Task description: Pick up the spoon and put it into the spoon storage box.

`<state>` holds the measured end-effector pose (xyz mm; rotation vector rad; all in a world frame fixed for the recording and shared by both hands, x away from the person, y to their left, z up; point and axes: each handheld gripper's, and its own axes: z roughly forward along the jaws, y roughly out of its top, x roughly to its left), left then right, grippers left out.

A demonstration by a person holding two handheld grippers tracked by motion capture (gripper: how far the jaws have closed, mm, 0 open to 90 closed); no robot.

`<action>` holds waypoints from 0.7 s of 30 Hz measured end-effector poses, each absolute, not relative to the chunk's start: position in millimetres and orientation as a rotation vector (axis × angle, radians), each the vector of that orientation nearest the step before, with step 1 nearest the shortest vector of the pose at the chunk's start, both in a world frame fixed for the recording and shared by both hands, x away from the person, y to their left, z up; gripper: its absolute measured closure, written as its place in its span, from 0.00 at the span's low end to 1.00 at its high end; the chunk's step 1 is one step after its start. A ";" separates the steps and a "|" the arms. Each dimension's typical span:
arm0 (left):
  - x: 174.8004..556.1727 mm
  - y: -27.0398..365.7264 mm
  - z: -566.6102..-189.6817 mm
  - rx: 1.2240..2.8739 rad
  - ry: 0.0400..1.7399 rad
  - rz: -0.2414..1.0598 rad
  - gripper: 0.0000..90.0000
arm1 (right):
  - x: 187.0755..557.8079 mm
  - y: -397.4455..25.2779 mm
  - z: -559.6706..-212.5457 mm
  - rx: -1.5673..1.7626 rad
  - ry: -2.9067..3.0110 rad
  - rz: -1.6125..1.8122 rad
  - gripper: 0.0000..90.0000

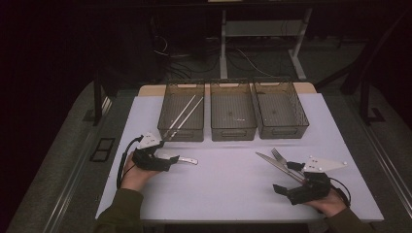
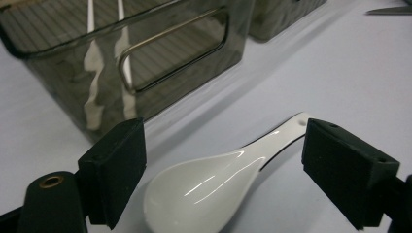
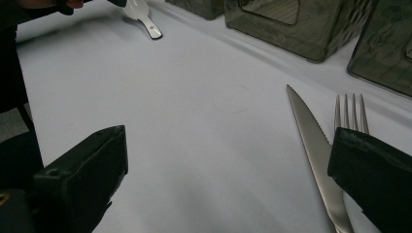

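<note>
A white ceramic spoon (image 2: 209,187) lies on the white table between the jaws of my left gripper (image 2: 238,174), which stands open around its bowl; from above the spoon (image 1: 187,160) pokes out to the right of the left gripper (image 1: 165,160). A steel knife (image 3: 318,150) and a fork (image 3: 351,114) lie side by side at the right. My right gripper (image 3: 228,179) is open, its right jaw over the fork and the knife's handle end. In the high view the right gripper (image 1: 289,178) sits at the near ends of the knife (image 1: 272,163) and fork (image 1: 279,156).
Three dark see-through bins stand in a row at the back: the left bin (image 1: 183,131) holds two pale chopsticks (image 1: 183,115), the middle bin (image 1: 232,132) and right bin (image 1: 282,130) look bare. The table's front edge (image 1: 233,218) runs close to both hands.
</note>
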<state>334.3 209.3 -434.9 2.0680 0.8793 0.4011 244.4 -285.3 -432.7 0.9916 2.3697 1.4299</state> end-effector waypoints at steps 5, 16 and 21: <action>339.2 213.7 -439.9 2.081 0.916 0.394 0.20 | 244.8 -285.5 -432.9 0.993 2.368 1.429 0.01; 344.9 220.4 -447.7 2.100 0.953 0.380 0.28 | 245.1 -286.2 -433.0 0.993 2.367 1.432 0.01; 345.2 219.5 -449.4 2.113 0.948 0.368 0.32 | 244.9 -286.3 -433.0 0.994 2.366 1.432 0.01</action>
